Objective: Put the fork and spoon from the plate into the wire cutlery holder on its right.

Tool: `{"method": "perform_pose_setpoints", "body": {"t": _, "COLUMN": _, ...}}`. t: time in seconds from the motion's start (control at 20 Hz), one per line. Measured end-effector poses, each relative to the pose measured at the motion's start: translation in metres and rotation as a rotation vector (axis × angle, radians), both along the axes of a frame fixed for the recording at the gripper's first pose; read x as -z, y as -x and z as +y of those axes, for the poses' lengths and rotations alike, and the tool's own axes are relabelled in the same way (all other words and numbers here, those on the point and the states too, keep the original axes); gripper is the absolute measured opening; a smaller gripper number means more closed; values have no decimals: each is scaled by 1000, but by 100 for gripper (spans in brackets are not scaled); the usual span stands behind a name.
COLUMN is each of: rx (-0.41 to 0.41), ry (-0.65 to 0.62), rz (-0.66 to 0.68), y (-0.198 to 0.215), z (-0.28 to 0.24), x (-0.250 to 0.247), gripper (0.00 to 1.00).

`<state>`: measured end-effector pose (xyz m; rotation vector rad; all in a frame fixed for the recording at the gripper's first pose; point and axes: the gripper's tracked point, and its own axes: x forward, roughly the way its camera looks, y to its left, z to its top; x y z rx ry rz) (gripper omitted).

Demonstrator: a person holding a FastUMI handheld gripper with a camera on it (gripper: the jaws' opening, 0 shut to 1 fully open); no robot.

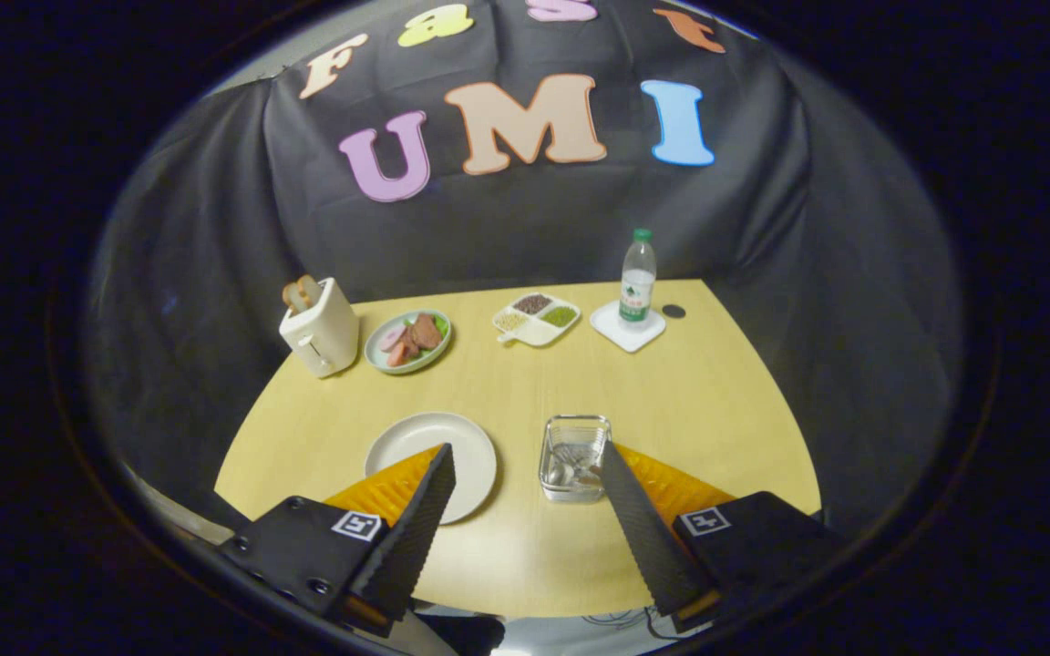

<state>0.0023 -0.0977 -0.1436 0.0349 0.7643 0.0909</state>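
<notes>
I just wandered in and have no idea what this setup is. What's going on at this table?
A person is holding a two-finger gripper above a wooden table; its fingers are spread open and grip nothing. Just ahead of them sit a white plate, now bare, and to its right a wire cutlery holder with what looks like the fork and spoon lying inside. So the tidying job appears done. Farther back stand a toaster, a plate of food and a water bottle.

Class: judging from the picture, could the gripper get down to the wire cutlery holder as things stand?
Probably yes. The gripper has its fingers spread open with nothing between them, and the wire cutlery holder sits on bare table just ahead, beside the right finger, nothing blocking it.
</notes>
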Motion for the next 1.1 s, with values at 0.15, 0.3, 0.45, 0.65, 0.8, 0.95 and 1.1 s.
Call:
{"method": "perform_pose_setpoints", "body": {"t": 0.15, "rx": -3, "ry": -3, "rz": -114, "y": -1, "z": 8, "x": -24, "gripper": 100}}
{"method": "perform_pose_setpoints", "body": {"t": 0.3, "rx": 4, "ry": 39, "rz": -221, "y": 1, "z": 9, "x": -44, "gripper": 100}}
{"method": "perform_pose_setpoints", "body": {"t": 0.45, "rx": 11, "ry": 78, "rz": -325, "y": 5, "z": 16, "x": -67, "gripper": 100}}
{"method": "perform_pose_setpoints", "body": {"t": 0.65, "rx": 40, "ry": 95, "rz": -483, "y": 9, "z": 24, "x": -98, "gripper": 100}}
{"method": "perform_pose_setpoints", "body": {"t": 0.8, "rx": 40, "ry": 135, "rz": -555, "y": 13, "z": 27, "x": -110, "gripper": 100}}
{"method": "perform_pose_setpoints", "body": {"t": 0.95, "rx": 60, "ry": 102, "rz": -601, "y": 15, "z": 31, "x": -122, "gripper": 100}}
{"method": "perform_pose_setpoints", "body": {"t": 1.1, "rx": 108, "ry": 59, "rz": -618, "y": 16, "z": 25, "x": -126, "gripper": 100}}
